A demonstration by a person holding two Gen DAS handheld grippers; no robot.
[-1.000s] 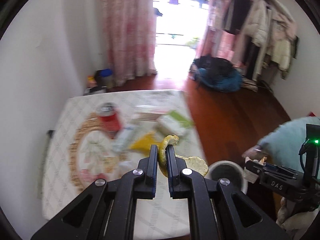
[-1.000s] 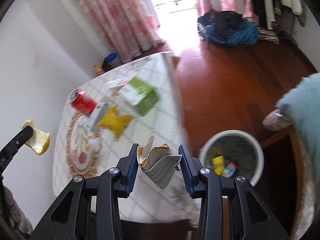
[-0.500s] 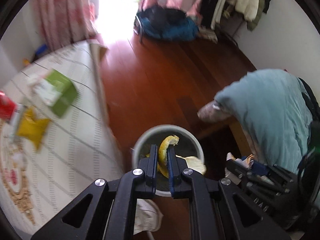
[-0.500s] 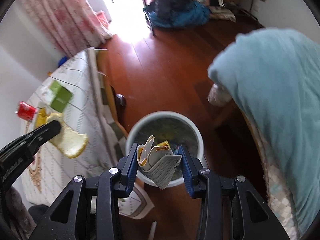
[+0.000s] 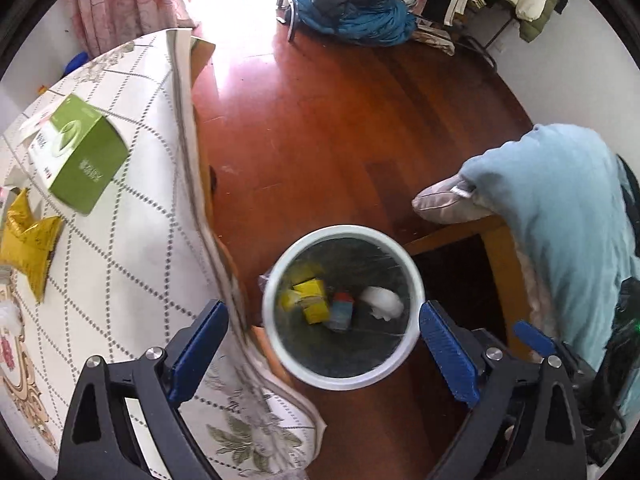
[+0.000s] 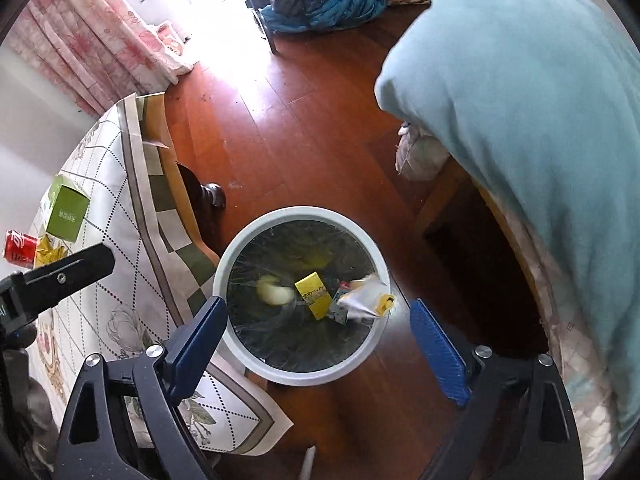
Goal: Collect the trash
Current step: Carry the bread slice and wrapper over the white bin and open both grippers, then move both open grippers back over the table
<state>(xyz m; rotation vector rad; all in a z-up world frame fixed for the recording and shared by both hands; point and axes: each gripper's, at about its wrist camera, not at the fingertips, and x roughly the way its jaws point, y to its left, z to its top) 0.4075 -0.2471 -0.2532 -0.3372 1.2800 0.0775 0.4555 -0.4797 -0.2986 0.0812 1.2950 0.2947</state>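
Observation:
A white round trash bin point(image 5: 414, 280) stands on the wooden floor beside the table; it also shows in the right wrist view point(image 6: 240, 240). My left gripper point(image 5: 324, 340) is open and empty above it. My right gripper point(image 6: 318, 332) is open and empty above it too. Inside lie a yellow box point(image 6: 314, 294), a yellow peel point(image 6: 272, 290) and crumpled paper point(image 6: 362, 296), both blurred. On the table remain a green box point(image 5: 80, 156), a yellow wrapper point(image 5: 28, 236) and a red can point(image 6: 18, 248).
The table with a checked cloth point(image 5: 132, 240) is left of the bin. A chair draped in a blue blanket point(image 6: 520, 120) stands right of it. A pile of dark and blue clothes point(image 5: 352, 8) lies far across the floor.
Both grippers swung from the table to over the bin, then opened. The peel left the left gripper and the crumpled paper left the right one; both are now in the bin.

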